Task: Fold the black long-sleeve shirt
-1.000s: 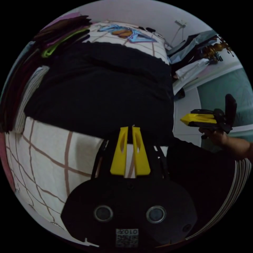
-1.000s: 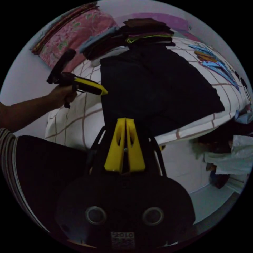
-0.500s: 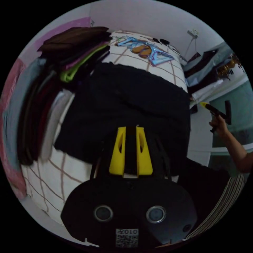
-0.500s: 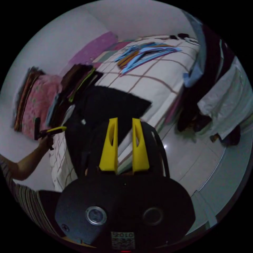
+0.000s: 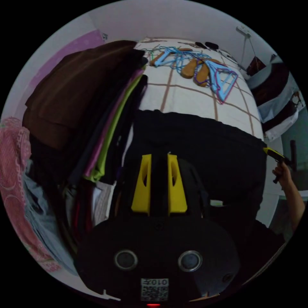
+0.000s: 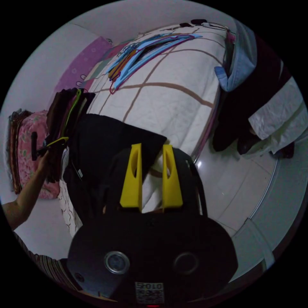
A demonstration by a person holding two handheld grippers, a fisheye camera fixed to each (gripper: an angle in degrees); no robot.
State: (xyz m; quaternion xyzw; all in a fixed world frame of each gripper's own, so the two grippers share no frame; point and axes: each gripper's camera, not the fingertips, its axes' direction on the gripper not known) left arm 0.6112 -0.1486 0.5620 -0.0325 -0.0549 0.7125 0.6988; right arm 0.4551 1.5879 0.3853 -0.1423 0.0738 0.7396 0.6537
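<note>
Left tongs (image 5: 159, 157) are parted, jaws hovering over the black shirt (image 5: 199, 150) with dark cloth showing in the gap; whether they touch it I cannot tell. The shirt lies flat on the bed (image 5: 192, 99), spread across the checked white cover and reaching the bed's edge. Just beside it, along one side, sits a stack (image 5: 89, 109) of folded clothes, brown on top, with pink and green layers showing at the edges. Past the shirt, hangers (image 5: 205, 69) in blue and orange lie in a loose heap on the cover.

From the right gripper view, the right tongs (image 6: 150, 147) are released too, jaws apart and holding nothing, hanging over the shirt's corner (image 6: 141, 141) at the bed's edge. Pale floor (image 6: 231, 189) shows beyond. Clothes (image 6: 256, 96) hang in a bunch beside the bed. The person's hand (image 6: 43, 158) holds the left tongs close against the stack (image 6: 65, 109).
</note>
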